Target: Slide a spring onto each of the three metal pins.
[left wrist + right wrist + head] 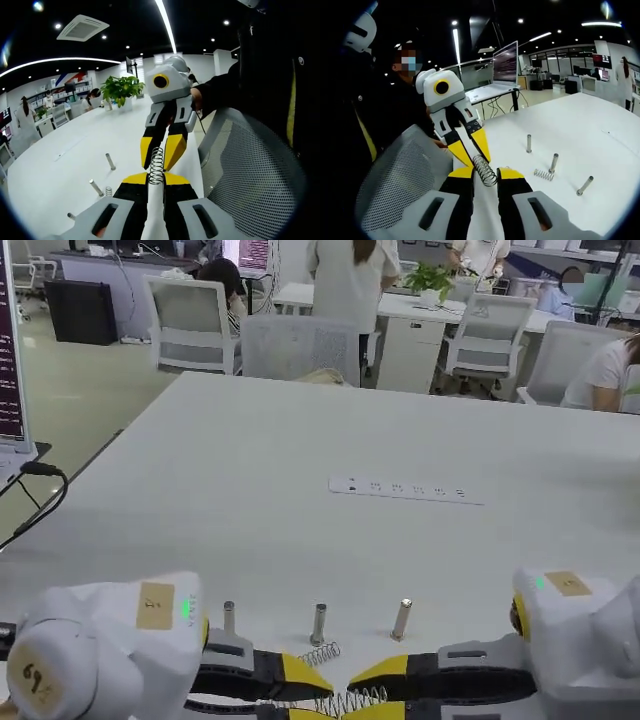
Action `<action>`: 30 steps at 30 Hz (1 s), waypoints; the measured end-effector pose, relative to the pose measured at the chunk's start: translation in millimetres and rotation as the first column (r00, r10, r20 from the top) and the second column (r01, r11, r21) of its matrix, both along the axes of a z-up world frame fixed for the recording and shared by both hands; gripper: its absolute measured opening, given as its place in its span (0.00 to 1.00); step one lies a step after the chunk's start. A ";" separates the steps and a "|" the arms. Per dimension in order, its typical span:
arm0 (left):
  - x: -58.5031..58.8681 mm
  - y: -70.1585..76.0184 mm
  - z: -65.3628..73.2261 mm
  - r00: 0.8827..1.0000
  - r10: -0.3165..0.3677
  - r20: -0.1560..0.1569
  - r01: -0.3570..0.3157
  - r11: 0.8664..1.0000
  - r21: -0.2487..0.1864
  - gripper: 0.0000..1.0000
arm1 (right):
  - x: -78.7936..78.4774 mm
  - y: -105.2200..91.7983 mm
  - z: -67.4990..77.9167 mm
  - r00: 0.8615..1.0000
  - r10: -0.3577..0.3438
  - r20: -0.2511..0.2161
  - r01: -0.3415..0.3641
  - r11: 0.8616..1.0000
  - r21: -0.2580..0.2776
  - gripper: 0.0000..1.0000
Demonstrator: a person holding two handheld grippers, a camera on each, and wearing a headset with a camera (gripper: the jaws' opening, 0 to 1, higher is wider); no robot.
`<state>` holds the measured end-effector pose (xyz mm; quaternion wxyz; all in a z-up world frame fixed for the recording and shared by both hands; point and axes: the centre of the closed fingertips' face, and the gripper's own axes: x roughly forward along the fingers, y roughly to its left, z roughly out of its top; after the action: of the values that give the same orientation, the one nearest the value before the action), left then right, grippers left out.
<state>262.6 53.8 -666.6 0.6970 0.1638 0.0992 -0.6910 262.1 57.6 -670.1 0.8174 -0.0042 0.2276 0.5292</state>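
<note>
1. The thin steel coil spring point(345, 702), at the bottom centre of the head view, looks light, bendy and apt to flick away. It is best pinched at one end, leaving the bore free for a pin.
2. The left gripper point(155, 179) reaches in from the lower left, its jaws drawn narrow on one end.
3. The right gripper point(485, 175) meets it tip to tip, its jaws slightly apart around the other end. Whether it grips cannot be told.
4. Three short grey metal pins point(319, 623) stand just above on the white table point(300, 440), with a second loose spring point(320, 653) beside the middle one.
</note>
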 end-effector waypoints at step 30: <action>-2.4 -1.0 -6.7 1.000 0.012 0.004 -0.013 1.000 0.018 0.03 | -6.9 8.7 2.9 0.993 0.114 -0.019 -0.115 0.955 -0.275 0.09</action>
<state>260.2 52.8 -673.3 0.7000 0.1708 0.1050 -0.6854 255.3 66.3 -667.2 0.7767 -0.1302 0.2994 0.5387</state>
